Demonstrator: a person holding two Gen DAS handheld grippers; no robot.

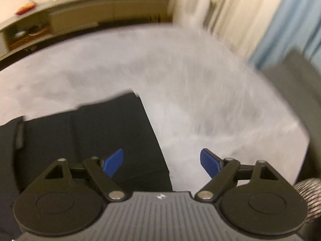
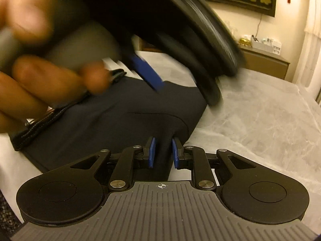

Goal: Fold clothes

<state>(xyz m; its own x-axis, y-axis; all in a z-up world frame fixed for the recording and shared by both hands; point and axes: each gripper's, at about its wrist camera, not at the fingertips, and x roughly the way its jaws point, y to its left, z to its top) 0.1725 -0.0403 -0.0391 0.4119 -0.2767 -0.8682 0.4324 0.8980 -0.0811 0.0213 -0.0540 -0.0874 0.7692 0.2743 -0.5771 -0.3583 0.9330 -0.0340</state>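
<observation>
Here left tool gapes, holding nothing; right tool (nearly closed) straddles dark garment.

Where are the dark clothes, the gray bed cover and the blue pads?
dark clothes (image 2: 112, 124): right wrist view, middle of fabric.
gray bed cover (image 1: 200, 92): left wrist view, bare middle.
blue pads (image 1: 113, 162): left wrist view, left pad's face.

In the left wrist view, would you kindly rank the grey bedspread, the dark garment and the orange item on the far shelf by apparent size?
1. Grey bedspread: fills most of the view.
2. Dark garment: covers the lower left.
3. Orange item: a small blurred patch, though it lies far from the camera, so its true size is unsure.
</observation>
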